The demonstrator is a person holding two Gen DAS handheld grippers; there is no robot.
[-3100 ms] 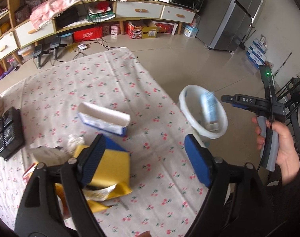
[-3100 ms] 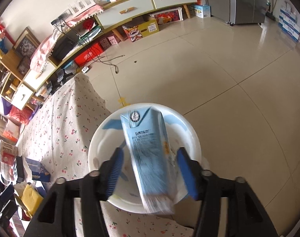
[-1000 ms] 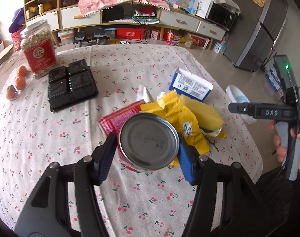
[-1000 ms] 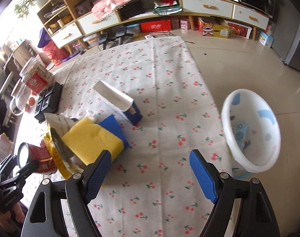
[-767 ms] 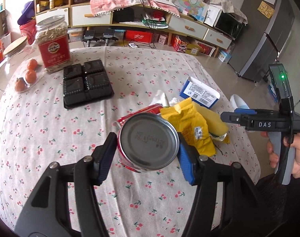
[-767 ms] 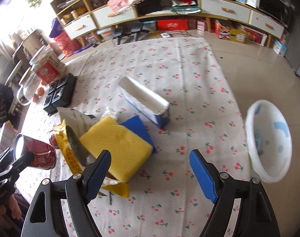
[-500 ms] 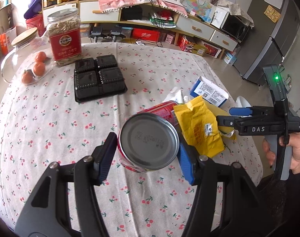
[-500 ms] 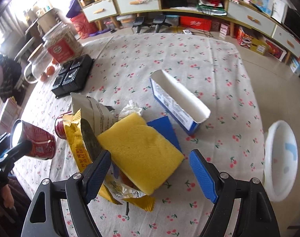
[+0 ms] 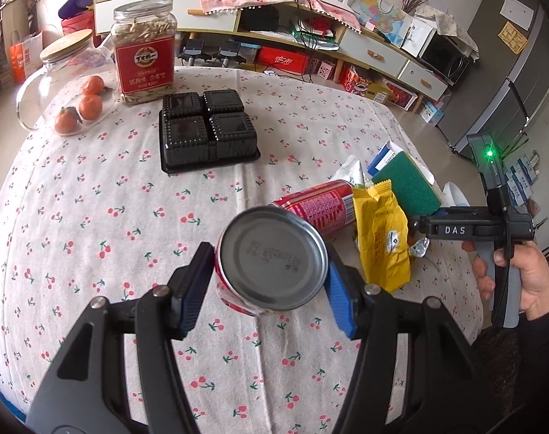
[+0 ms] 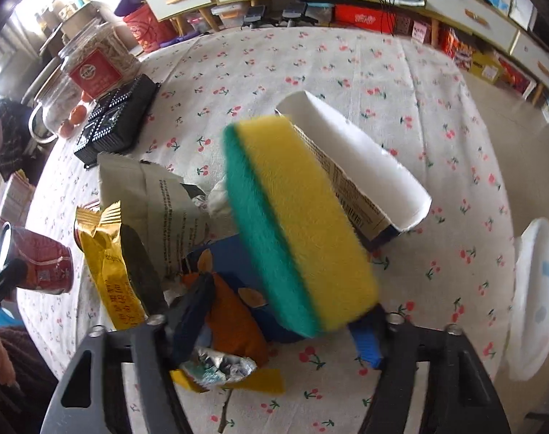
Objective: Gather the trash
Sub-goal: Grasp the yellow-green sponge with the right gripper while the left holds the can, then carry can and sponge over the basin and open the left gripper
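Sponge point(image 10: 296, 224) now tilted up between right tool's point(image 10: 278, 322) closing jaws.

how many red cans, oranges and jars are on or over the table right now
red cans: 2, one in the left claw as the held can, one lying can
oranges: 3
jars: 2, seed jar, glass jar
total: 7

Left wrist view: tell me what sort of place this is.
Most likely a home living or dining room. A table under a cherry-print tablecloth holds a jar of seeds; behind it stand a long low cabinet with drawers and a grey refrigerator.
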